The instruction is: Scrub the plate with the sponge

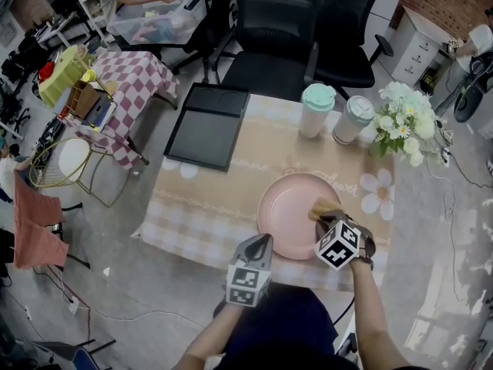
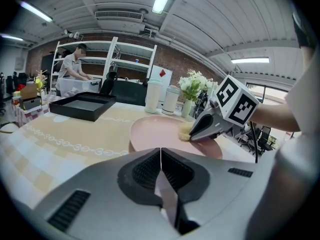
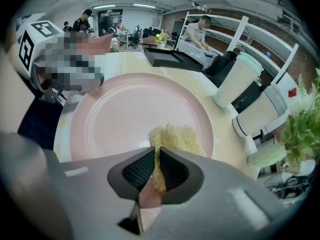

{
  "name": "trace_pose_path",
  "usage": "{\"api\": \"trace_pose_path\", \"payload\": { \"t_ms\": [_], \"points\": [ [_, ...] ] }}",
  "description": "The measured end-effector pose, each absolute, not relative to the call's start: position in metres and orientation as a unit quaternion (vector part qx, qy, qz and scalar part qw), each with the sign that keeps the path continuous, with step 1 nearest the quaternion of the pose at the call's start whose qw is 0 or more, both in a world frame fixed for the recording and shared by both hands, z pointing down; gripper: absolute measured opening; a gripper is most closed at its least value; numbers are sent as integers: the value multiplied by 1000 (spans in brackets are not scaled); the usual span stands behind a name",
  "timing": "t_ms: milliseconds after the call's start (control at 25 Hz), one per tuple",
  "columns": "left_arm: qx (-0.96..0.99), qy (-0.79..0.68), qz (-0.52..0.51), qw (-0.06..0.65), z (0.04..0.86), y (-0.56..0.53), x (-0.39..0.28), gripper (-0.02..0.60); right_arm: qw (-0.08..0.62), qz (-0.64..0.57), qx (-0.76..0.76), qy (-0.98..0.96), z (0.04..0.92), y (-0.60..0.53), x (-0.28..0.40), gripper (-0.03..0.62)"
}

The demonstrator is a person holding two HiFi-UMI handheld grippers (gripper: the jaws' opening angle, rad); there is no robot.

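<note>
Lower centre of the head view, the right gripper (image 1: 323,219) reaches in from the lower right. Its fingers are clamped on the yellow sponge (image 1: 324,206), which rests on the pink plate (image 1: 286,206) on the worktop (image 1: 200,214). The left gripper (image 1: 265,240), fingers closed on nothing, points at the plate's lower-left rim.

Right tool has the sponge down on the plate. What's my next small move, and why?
Probably drag the sponge left across the plate. The right tool is shut on it at the plate's right side, and most of the pink surface lies bare beside it.
</note>
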State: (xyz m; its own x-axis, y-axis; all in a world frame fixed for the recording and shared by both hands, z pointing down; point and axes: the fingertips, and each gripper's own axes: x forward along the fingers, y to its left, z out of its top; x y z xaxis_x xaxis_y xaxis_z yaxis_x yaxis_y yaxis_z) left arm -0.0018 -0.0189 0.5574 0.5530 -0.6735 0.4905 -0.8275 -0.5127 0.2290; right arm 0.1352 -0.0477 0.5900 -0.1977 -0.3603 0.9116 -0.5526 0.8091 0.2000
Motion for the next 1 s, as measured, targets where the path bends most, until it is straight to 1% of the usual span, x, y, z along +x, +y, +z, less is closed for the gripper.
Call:
{"api": "trace_pose_path", "payload": {
  "t_ms": [1000],
  "points": [
    [854,-438,172,222,557,-21,-1,12,566,105,280,-769,590,-14,125,32]
  ]
}}
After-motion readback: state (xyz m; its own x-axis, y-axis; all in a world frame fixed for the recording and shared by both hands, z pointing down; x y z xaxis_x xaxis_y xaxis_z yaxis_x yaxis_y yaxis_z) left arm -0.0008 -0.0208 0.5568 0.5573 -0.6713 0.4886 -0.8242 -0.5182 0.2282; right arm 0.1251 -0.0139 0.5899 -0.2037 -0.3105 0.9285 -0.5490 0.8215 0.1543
